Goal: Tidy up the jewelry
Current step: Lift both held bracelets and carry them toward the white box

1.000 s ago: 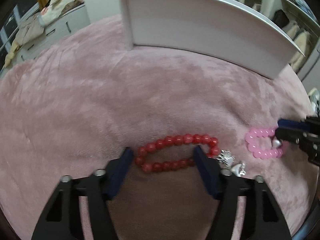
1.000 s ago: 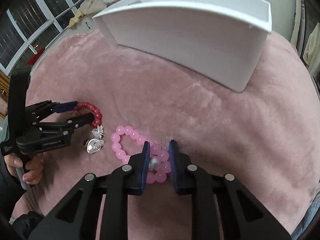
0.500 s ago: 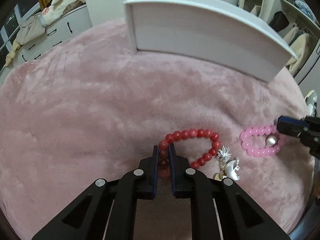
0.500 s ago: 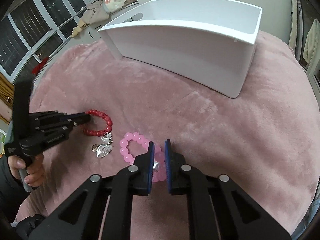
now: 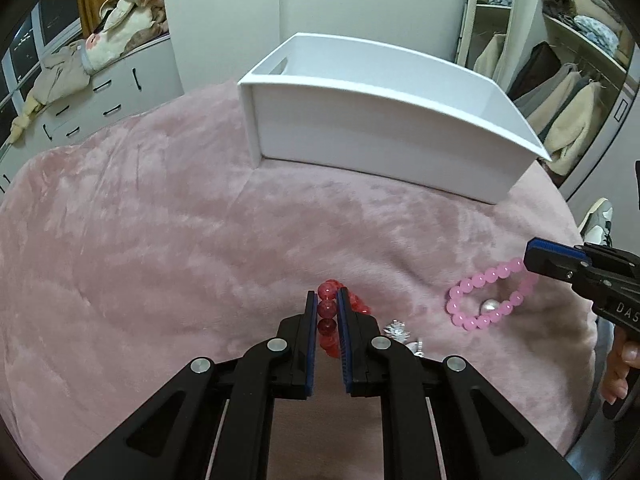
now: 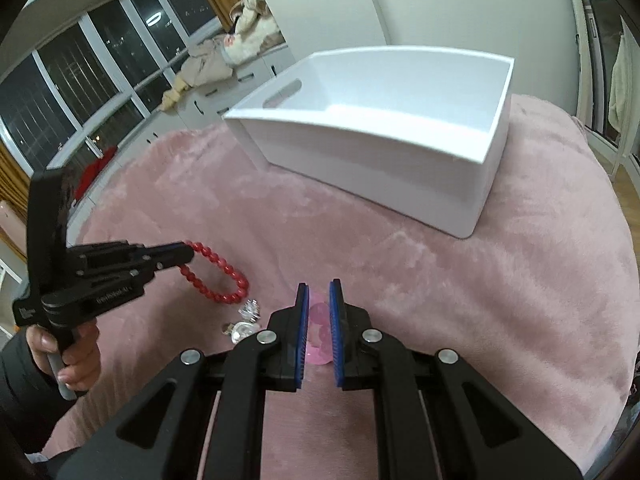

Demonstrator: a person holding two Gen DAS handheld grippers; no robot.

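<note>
Left wrist view: left tongs point(image 5: 328, 300) clamp the red bracelet point(image 5: 327, 312); right tongs point(image 6: 318, 296) clamp the pink bracelet point(image 6: 318, 330); both hang just above the pink blanket point(image 5: 160, 220); the white box point(image 5: 380, 140) lies straight ahead, nearer the right.

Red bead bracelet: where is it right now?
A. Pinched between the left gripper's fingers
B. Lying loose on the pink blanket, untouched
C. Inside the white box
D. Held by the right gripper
A. The left gripper is shut on the red bead bracelet, beads showing between its blue pads, while the right gripper holds the pink bead bracelet and the white box shows no jewelry.
</note>
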